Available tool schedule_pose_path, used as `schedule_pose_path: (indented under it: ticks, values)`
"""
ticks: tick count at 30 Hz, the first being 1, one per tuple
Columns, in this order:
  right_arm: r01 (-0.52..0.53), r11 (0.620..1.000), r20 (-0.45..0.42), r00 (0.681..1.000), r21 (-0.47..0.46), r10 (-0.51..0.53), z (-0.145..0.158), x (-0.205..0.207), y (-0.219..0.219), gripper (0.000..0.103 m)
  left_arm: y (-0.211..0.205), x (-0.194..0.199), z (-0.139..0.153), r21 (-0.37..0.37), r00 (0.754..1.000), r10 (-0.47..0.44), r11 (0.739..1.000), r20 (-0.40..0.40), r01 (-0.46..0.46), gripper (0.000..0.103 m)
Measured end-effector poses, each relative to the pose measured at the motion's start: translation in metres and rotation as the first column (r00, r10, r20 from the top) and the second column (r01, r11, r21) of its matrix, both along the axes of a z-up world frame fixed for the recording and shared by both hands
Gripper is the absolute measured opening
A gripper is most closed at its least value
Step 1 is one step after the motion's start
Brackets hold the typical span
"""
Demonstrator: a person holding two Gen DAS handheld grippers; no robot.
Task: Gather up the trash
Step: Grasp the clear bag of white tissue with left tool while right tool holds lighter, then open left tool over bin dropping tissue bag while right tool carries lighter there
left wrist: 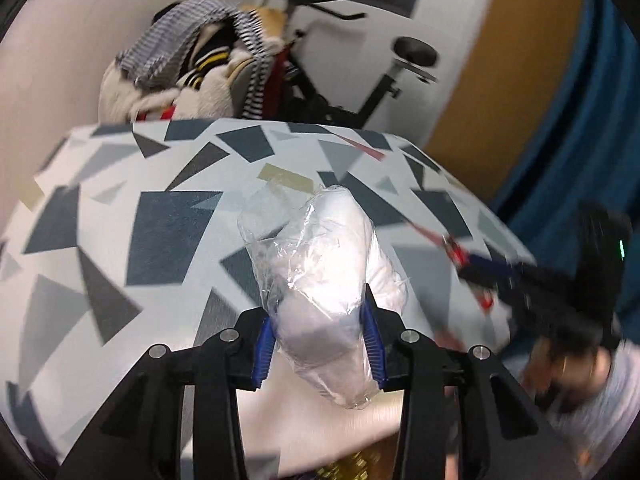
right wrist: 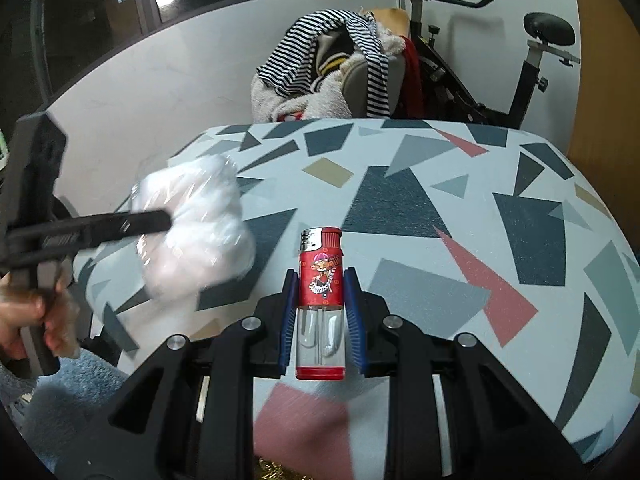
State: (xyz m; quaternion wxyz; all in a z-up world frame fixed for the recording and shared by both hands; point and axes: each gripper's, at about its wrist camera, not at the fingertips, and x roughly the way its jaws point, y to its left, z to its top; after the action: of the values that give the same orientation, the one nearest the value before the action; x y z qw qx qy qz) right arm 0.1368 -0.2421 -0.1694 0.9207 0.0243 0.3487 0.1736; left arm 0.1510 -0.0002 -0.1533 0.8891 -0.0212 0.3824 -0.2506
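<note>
Carrying both pieces of trash clear of the round table with the grey, blue and pink shard-patterned top [right wrist: 460, 208] looks like the step in hand, and doing it well means keeping each pinch firm until a bin is found. The left gripper [left wrist: 318, 340] pinches a crumpled clear plastic bag stuffed with white tissue [left wrist: 320, 264] between its blue pads, gripped near the bag's lower half, so the loose film above may slip or sag; a steady level carry seems wise. The right gripper [right wrist: 320, 312] is closed on a red-labelled disposable lighter with a clear fuel body and silver cap [right wrist: 321, 300], held upright just above the tabletop, and the smooth plastic could slide if the squeeze eases. From the right wrist view the bag appears up and to the left, well apart from the lighter, so the two loads should not collide if the hands stay separate. No bin or trash container shows in either view, so where to drop them cannot be told. The left view is smeared by blur, and a gold glittery scrap at the bottom edge of both views is cut off and unidentifiable.
</note>
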Motion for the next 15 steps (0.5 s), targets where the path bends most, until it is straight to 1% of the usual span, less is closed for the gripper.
schedule_pose_path:
  ticks: [4,7,11,15]
  values:
    - [-0.012,1.000,0.015,1.000,-0.004,0.012,0.006,-0.021,0.006,0.026,0.004,-0.056,-0.003,0.084,0.997,-0.070,0.994,0.042,0.066,0.038]
    - [-0.021,1.000,0.025,0.999,-0.012,0.021,0.008,-0.040,0.011,0.026,0.004,-0.088,-0.012,0.117,0.993,-0.107,0.988,0.047,0.101,0.038]
    - [-0.024,1.000,0.026,0.999,-0.008,0.024,0.007,-0.060,0.014,0.026,-0.003,-0.128,-0.036,0.159,0.987,-0.161,0.975,0.024,0.155,0.038]
    - [-0.017,1.000,0.017,1.000,-0.005,0.017,0.003,-0.080,0.014,0.026,-0.013,-0.153,-0.063,0.189,0.978,-0.208,0.960,-0.019,0.208,0.038]
